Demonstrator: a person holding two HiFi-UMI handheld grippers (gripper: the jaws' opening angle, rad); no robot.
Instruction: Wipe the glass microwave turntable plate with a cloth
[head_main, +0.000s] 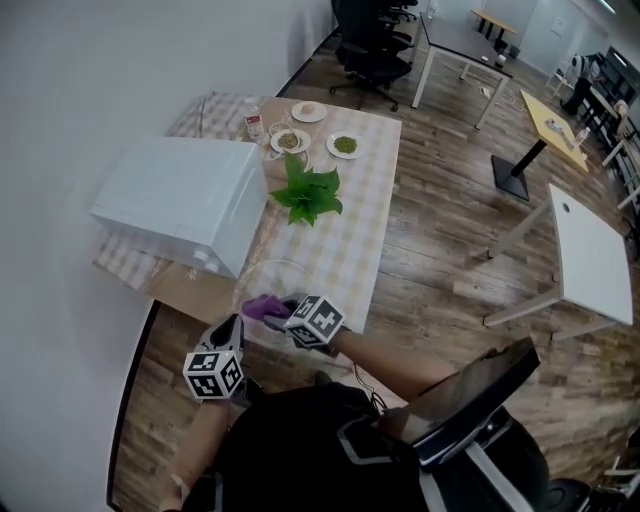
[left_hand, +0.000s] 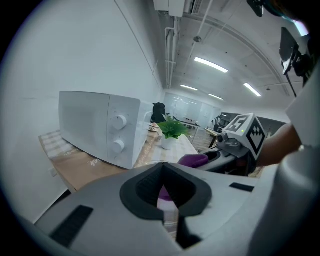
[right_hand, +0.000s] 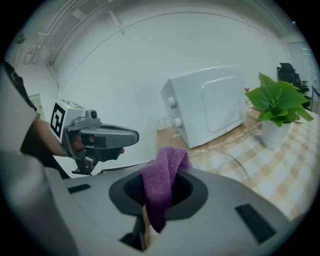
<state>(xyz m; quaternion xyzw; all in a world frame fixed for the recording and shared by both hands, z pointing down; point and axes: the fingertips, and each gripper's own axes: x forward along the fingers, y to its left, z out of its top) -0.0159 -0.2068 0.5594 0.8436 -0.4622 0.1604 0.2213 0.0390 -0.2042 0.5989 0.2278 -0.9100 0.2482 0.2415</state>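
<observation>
My right gripper (right_hand: 152, 210) clamped the purple cloth (right_hand: 162, 172) over the plate (head_main: 292, 267). My left gripper (left_hand: 164, 200) pinched its near rim. The microwave (head_main: 185, 200) stood close on the left, with open table (head_main: 352, 225) ahead.

Head view: high above, looking steeply down onto the tabletop (head_main: 345, 235). Left gripper view and right gripper view: low, close in, facing each other. All three share the microwave (head_main: 185, 200), plant (head_main: 308, 192) and cloth (head_main: 262, 308).
</observation>
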